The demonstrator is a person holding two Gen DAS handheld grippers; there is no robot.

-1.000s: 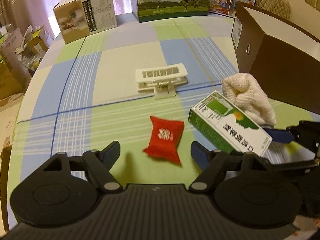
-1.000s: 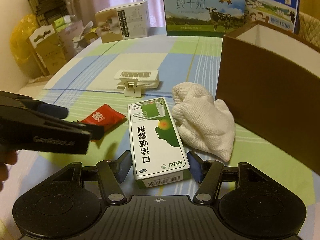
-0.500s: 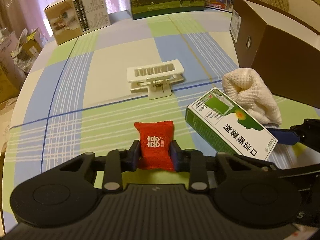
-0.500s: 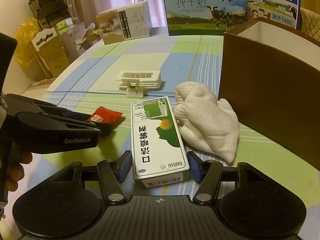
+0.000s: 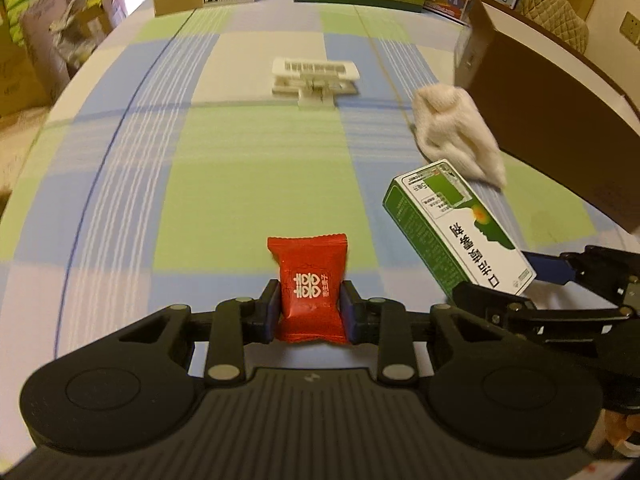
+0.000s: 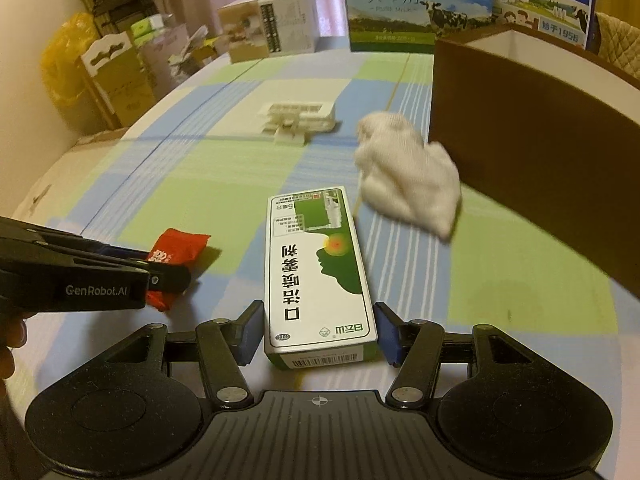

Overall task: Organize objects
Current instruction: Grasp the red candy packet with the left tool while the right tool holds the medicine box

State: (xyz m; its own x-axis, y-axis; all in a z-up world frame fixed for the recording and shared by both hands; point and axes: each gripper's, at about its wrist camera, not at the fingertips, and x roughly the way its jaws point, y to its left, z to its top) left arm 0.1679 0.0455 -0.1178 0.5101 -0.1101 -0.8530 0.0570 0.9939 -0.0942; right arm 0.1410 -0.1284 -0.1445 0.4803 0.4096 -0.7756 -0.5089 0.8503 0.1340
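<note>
My left gripper [image 5: 310, 308] is shut on a red candy packet [image 5: 308, 280] and holds it upright just above the checked tablecloth [image 5: 256, 168]. In the right wrist view the packet [image 6: 176, 248] sticks out of the left gripper [image 6: 172, 276] at the left. A green-and-white medicine box [image 6: 320, 264] lies lengthwise between the pads of my right gripper [image 6: 318, 336], which is shut on it. From the left wrist view the box [image 5: 456, 228] sits tilted at the right, with the right gripper [image 5: 516, 284] behind it.
A crumpled white cloth [image 6: 408, 176] lies beside an open brown box [image 6: 540, 140] on the right. A white plastic clip holder [image 5: 316, 76] stands mid-table. Milk cartons [image 6: 400, 4] and a small carton [image 6: 268, 28] line the far edge. A hand [image 6: 8, 344] shows at the left.
The left gripper closed on the red packet and raised it. The right gripper, holding the medicine box, has lifted and tipped, so the table behind shifted and blurred.
</note>
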